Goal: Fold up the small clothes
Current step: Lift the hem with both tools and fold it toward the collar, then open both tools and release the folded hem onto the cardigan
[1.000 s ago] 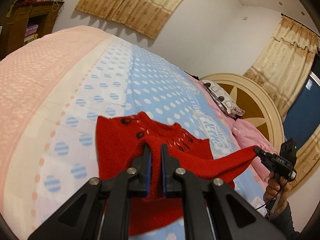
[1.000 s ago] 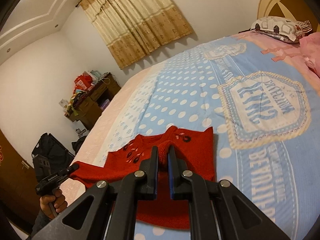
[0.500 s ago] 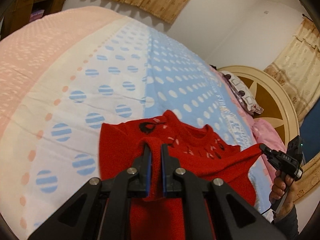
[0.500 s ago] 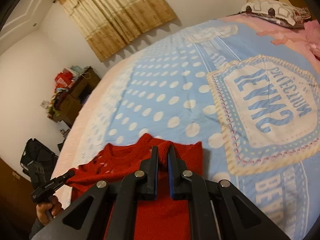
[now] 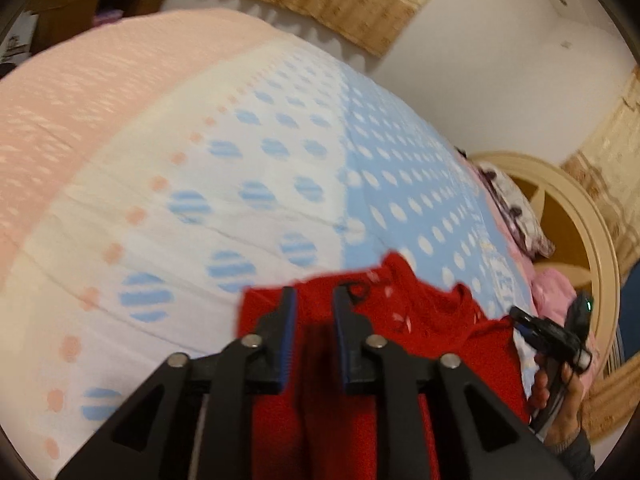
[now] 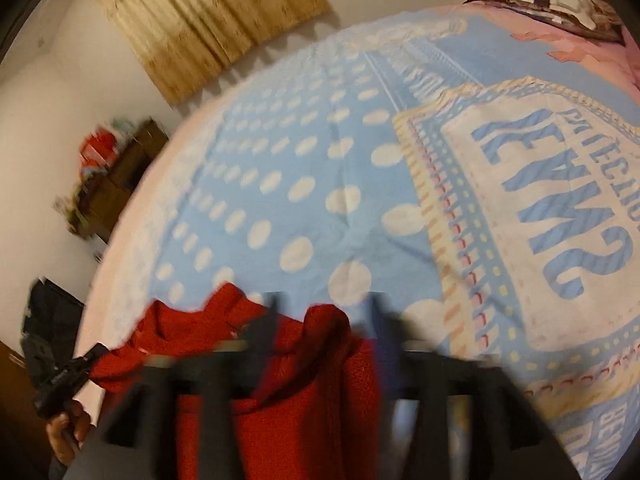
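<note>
A small red knitted sweater (image 5: 420, 340) lies on the dotted bedspread (image 5: 200, 200), collar toward the far side. My left gripper (image 5: 314, 292) hovers over its left part. Its jaws are opening, and the cloth between them is free of the blue pads. In the right wrist view, which is blurred, my right gripper (image 6: 325, 300) stands wider and is also opening. A loose hump of the sweater (image 6: 300, 400) rises between its fingers, untouched by them. Each view shows the other gripper at the sweater's far edge: the right gripper (image 5: 520, 320) and the left gripper (image 6: 86, 360).
The bedspread (image 6: 320, 200) stretches far beyond the sweater. A pillow (image 5: 516, 208), pink bedding (image 5: 556, 292) and a round headboard (image 5: 580, 220) lie to the right. A wooden cabinet (image 6: 120, 184) and a dark bag (image 6: 48, 320) stand beyond the bed. A hand (image 5: 560, 400) holds the right gripper.
Both grippers came down toward the bed with the sweater. Both were shut on red folds; now their jaws have parted and the cloth has dropped free.
</note>
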The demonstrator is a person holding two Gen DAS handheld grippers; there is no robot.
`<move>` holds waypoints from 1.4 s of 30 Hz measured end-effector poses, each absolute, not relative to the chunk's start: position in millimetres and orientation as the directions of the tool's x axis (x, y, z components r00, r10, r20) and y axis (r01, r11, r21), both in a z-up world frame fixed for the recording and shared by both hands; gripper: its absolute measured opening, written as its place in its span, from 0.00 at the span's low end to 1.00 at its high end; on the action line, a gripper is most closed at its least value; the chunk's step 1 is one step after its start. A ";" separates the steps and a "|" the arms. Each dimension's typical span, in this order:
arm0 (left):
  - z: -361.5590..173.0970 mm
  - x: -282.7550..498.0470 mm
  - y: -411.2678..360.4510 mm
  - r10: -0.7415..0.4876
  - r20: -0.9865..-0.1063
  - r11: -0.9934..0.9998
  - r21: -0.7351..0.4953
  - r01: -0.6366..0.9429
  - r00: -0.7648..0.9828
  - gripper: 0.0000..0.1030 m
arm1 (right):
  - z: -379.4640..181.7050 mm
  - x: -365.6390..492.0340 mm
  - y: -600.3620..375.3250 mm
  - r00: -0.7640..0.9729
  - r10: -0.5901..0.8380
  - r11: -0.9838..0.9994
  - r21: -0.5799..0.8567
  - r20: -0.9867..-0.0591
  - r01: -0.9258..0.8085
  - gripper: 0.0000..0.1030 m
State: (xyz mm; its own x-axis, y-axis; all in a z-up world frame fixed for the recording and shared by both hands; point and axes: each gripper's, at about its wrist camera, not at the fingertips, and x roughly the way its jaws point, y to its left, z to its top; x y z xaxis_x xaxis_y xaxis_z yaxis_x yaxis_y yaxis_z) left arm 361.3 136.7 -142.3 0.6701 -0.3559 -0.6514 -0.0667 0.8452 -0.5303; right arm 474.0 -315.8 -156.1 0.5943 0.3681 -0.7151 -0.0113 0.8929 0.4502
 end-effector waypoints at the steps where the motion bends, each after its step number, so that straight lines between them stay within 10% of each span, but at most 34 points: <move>1: -140.9 360.7 140.6 -0.345 -0.651 0.845 -0.529 -0.078 0.677 0.33 | -152.9 471.0 -318.7 0.606 0.369 0.889 0.458 -0.704 -0.010 0.61; 9: -125.0 328.0 117.8 -0.209 -0.708 0.946 -0.322 -0.045 0.675 0.57 | -129.1 437.1 -314.5 0.639 0.365 0.903 0.425 -0.677 -0.065 0.61; 21: -143.6 364.8 69.6 0.153 -0.777 0.988 0.124 -0.090 0.611 0.60 | -149.8 473.3 -239.5 0.532 0.173 0.985 0.133 -0.829 -0.113 0.61; 37: -128.1 244.4 88.9 -0.131 -0.722 0.988 -0.150 0.031 0.679 0.59 | -140.7 322.2 -323.8 0.603 0.318 0.927 0.374 -0.732 -0.035 0.61; 39: -137.2 242.9 88.5 -0.135 -0.740 0.988 -0.155 0.028 0.659 0.34 | -144.1 306.1 -325.3 0.588 0.327 0.924 0.380 -0.740 -0.035 0.61; 42: -144.1 236.5 91.9 -0.205 -0.743 0.970 -0.240 0.032 0.637 0.21 | -147.2 286.1 -321.2 0.573 0.340 0.926 0.373 -0.745 -0.063 0.61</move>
State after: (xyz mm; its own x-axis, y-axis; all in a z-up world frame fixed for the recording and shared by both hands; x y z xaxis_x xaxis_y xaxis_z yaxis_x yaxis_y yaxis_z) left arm 236.5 91.9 -144.1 0.6372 -0.2045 -0.7431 0.0320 0.9703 -0.2396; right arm 286.1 -321.2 -147.2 0.5734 0.3398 -0.7455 -0.0633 0.9256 0.3732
